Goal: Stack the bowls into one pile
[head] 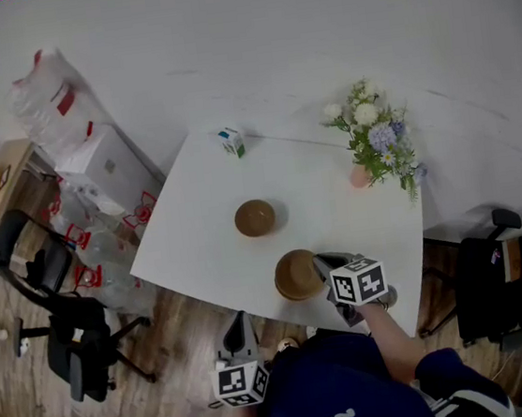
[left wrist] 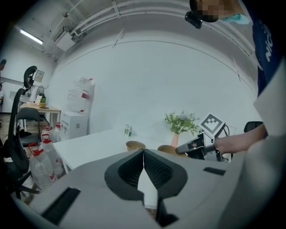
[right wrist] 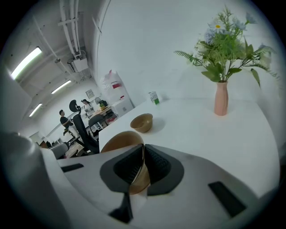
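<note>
Two brown bowls are in view. One bowl point(head: 255, 218) point(right wrist: 142, 122) point(left wrist: 135, 146) rests upright near the middle of the white table point(head: 207, 228). The other bowl point(head: 297, 275) point(right wrist: 119, 143) hangs tilted over the table's near edge, its rim pinched by my right gripper point(head: 326, 272) point(right wrist: 143, 166), which is shut on it. My left gripper point(head: 239, 330) point(left wrist: 143, 166) is shut and empty, held off the table's near edge below the bowls; in its view the right gripper point(left wrist: 196, 145) shows beside the held bowl point(left wrist: 167, 150).
A pink vase of flowers point(head: 373, 138) point(right wrist: 222, 96) stands at the table's far right. A small carton point(head: 231, 141) point(right wrist: 153, 97) sits at the far edge. Office chairs point(head: 62, 322), water bottles point(head: 96, 247) and a white cabinet point(head: 109, 165) crowd the floor left of the table.
</note>
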The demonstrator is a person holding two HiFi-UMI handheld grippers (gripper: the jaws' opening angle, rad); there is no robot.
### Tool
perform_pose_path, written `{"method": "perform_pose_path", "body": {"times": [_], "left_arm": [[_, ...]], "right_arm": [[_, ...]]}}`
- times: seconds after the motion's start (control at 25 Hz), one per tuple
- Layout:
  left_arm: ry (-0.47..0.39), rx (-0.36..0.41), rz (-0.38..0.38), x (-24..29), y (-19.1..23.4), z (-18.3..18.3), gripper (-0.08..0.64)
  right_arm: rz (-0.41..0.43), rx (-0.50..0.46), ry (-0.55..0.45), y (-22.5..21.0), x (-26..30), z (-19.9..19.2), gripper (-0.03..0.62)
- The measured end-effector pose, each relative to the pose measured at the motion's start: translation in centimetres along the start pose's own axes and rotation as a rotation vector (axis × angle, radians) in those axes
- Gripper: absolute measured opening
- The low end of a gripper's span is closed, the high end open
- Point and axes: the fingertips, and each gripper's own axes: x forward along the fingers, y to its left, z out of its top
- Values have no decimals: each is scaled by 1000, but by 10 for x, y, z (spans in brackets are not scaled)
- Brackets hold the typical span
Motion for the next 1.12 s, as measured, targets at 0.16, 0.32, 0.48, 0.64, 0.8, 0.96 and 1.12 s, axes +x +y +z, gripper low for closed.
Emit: {"method": "perform_pose_path", "body": {"times": [0.16, 0.32, 0.48, 0.64, 0.8, 0.96, 1.12], "left_arm": [[-5, -18, 18, -2, 9, -1, 18], [3, -31, 23, 0, 10, -4, 18], [8, -41, 28, 1, 12, -8, 18], [14, -51, 38, 2, 16, -10, 18], [15, -37, 28, 4, 15, -9, 18], [24, -24, 20, 6, 12, -9, 18], [26, -23, 16, 7, 12, -8, 18]], "right_arm": [[1, -14, 34, 5, 11, -7, 35], [-18, -49, 81, 4, 21, -17, 35], [-39, -77, 123, 1, 29, -26, 35], [-62, -109, 139, -1, 33, -32, 35], [-82, -115, 141, -3, 35, -36, 35], [-70, -128, 144, 1, 36, -39, 43], [-52, -137, 133, 7, 36, -38, 133]]}}
